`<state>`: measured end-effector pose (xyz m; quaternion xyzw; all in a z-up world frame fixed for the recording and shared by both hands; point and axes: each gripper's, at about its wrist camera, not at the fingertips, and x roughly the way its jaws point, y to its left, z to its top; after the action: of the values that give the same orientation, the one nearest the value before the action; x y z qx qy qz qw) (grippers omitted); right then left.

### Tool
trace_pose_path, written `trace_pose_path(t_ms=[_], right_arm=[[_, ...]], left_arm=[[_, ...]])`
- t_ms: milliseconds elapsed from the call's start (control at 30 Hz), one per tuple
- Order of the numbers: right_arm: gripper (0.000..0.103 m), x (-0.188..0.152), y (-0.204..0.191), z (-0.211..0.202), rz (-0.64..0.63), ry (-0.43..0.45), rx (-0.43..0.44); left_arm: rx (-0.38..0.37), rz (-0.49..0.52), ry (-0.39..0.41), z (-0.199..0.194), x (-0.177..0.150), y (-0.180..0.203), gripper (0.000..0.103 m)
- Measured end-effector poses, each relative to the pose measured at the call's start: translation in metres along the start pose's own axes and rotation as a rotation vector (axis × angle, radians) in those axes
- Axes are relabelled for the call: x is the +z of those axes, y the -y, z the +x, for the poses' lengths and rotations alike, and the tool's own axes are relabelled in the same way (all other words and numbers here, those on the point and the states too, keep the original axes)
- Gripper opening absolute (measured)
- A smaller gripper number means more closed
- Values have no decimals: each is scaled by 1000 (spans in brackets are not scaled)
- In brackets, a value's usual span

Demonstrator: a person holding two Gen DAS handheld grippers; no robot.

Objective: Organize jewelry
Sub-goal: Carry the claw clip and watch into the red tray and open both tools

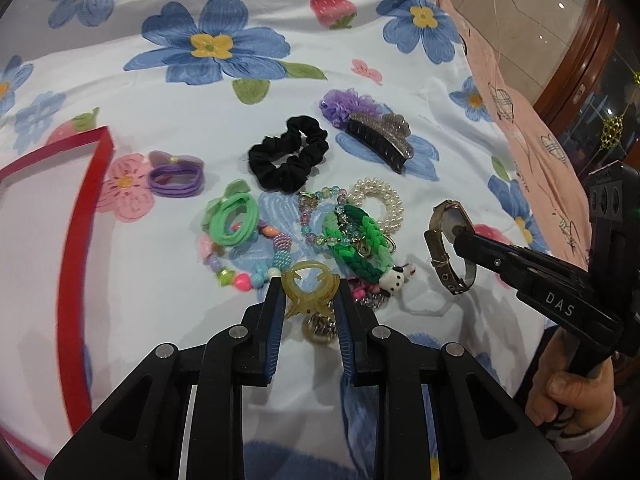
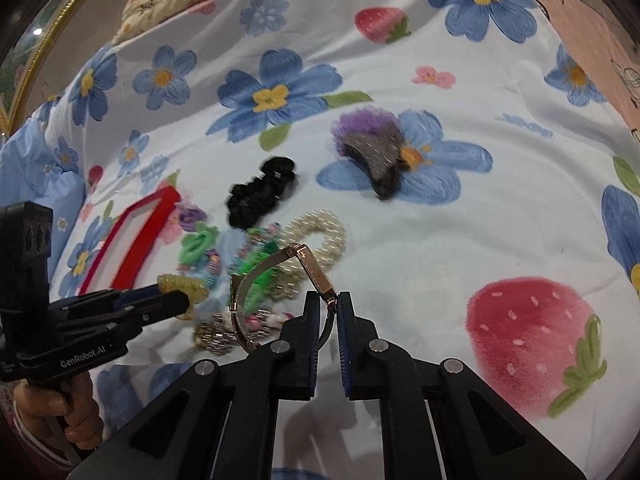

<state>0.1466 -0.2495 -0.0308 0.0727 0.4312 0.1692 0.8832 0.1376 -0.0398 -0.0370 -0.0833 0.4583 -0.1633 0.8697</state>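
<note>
My left gripper (image 1: 307, 285) is shut on a translucent yellow hair claw (image 1: 310, 286), held just above a pile of jewelry. My right gripper (image 2: 329, 300) is shut on a gold wristwatch (image 2: 308, 266), which hangs from the jaws above the bed. From the left wrist view, the watch (image 1: 448, 248) and right gripper (image 1: 460, 236) are at right. The pile holds a green braided bracelet (image 1: 356, 240), a pearl bracelet (image 1: 380, 200), a bead necklace (image 1: 240, 264) and a green hair tie (image 1: 232, 216).
A red-rimmed box (image 1: 80, 208) lies at the left on the floral bedsheet (image 1: 160, 92). A black scrunchie (image 1: 288, 154), a purple hair tie (image 1: 176, 178) and a dark glitter claw clip (image 1: 380, 140) with a purple flower lie beyond the pile. A pink blanket (image 1: 520, 112) borders the right.
</note>
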Motion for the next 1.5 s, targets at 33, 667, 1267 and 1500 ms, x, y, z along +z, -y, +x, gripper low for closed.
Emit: trace_pose_path(t_ms=[33, 667, 1267, 1500], right_arm=[[8, 1, -5, -2, -9, 3, 9], [8, 1, -119, 18, -182, -34, 170], [8, 6, -243, 71, -363, -114, 307], [8, 6, -278, 105, -427, -161, 302]], left_arm=[[3, -6, 8, -5, -2, -2, 22], [128, -164, 125, -94, -35, -95, 22], [250, -310, 152, -128, -54, -196, 22], [272, -346, 121, -116, -52, -228, 22]])
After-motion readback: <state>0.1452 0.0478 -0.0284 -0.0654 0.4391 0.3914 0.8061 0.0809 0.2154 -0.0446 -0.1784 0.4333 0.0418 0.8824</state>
